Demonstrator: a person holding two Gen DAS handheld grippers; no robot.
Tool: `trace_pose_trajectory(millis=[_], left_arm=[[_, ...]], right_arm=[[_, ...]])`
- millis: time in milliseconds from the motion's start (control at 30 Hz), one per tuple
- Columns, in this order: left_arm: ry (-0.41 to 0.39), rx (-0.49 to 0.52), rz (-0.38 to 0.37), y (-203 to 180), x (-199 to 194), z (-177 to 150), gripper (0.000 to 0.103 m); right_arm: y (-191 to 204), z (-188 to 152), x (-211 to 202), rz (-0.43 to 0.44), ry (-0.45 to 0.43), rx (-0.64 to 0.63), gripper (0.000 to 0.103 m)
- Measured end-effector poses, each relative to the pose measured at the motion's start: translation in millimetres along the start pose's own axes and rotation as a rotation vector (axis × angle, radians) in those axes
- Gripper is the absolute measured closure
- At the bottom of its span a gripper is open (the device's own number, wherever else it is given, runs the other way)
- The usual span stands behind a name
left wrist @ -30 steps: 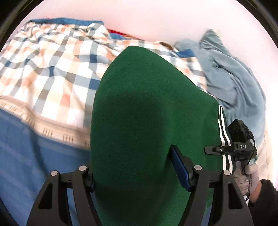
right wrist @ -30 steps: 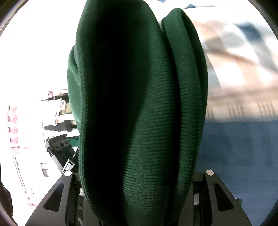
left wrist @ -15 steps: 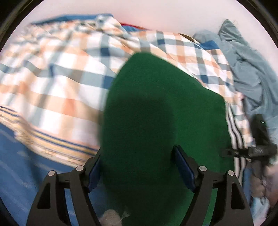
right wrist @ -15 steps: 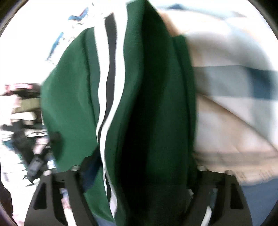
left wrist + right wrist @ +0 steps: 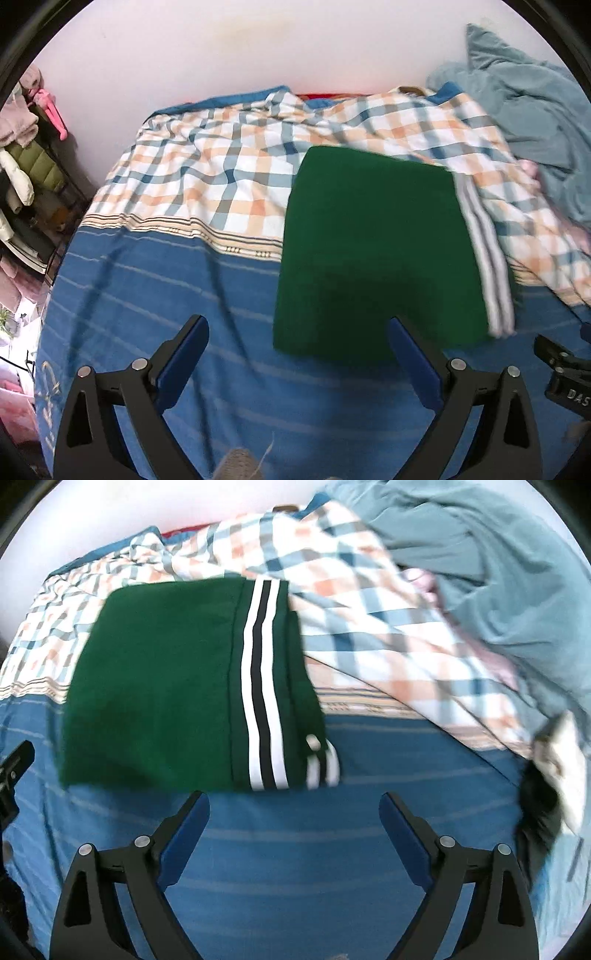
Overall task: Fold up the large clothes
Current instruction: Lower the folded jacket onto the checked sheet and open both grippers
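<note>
Left gripper: two black fingers with triangular cut-outs, each tipped with a blue pad and fastened by round silver screws. Right gripper is built the same way: black frame, blue pads, silver screws. In the left view, a black piece of the right gripper at the right edge carries white letters "DAS".

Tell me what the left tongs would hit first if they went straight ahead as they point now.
Probably the folded green garment on the bed; the left tongs, opening and empty, aim at its near edge.
</note>
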State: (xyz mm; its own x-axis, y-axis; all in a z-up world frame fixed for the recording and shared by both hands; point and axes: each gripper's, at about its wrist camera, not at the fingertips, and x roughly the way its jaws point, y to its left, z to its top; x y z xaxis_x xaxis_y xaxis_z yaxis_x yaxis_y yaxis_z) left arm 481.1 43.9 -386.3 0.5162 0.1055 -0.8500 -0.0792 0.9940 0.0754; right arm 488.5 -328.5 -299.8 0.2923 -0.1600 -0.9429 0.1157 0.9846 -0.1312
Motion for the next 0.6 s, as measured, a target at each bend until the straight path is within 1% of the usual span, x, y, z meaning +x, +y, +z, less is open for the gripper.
trace_pose_trajectory(millis=[33,100,133,167,200,233,333,367,467,500,567,600], left_arm=[[0.001,-0.001,-0.002,-2,-11,-1,0.004],[-0.014,-0.002,-0.01,-3,-54,-8,0.004],[-0.022,-0.001,-0.005,-4,-67,-9,0.004],[-0.03,-0.003,-0.002,-4,-89,-13,0.004],[-0.036,-0.008,-0.002,-3,-110,-15,0.004],[-0.038,-0.014,-0.004,-1,-131,-18,0.004],[-0.056,-0.011,-0.017,-2,-183,-24,0.004],[-0.063,-0.009,-0.015,-1,-202,-26,0.004],[-0.084,-0.007,-0.028,0,-256,-32,0.004],[-0.095,0.0,-0.034,0,-275,-33,0.004],[-0.108,-0.01,-0.041,3,-303,-38,0.004],[-0.111,-0.016,-0.047,3,-317,-40,0.004]], right_arm=[[3,-9,-9,0.003,-0.004,0.01,0.008],[-11,-27,-54,-0.004,-0.021,0.027,0.008],[-2,-36,-84,-0.002,-0.03,0.033,0.008],[4,-45,-116,-0.008,-0.041,0.037,0.008],[-1,-54,-146,-0.03,-0.066,0.034,0.008],[-6,-63,-160,-0.039,-0.081,0.035,0.008],[-20,-91,-232,-0.052,-0.124,0.041,0.008],[-24,-101,-260,-0.051,-0.14,0.043,0.008],[-33,-133,-317,-0.043,-0.172,0.055,0.008],[-37,-143,-343,-0.033,-0.192,0.061,0.008],[-46,-153,-375,-0.032,-0.215,0.067,0.008],[-51,-162,-399,-0.03,-0.236,0.07,0.008]])
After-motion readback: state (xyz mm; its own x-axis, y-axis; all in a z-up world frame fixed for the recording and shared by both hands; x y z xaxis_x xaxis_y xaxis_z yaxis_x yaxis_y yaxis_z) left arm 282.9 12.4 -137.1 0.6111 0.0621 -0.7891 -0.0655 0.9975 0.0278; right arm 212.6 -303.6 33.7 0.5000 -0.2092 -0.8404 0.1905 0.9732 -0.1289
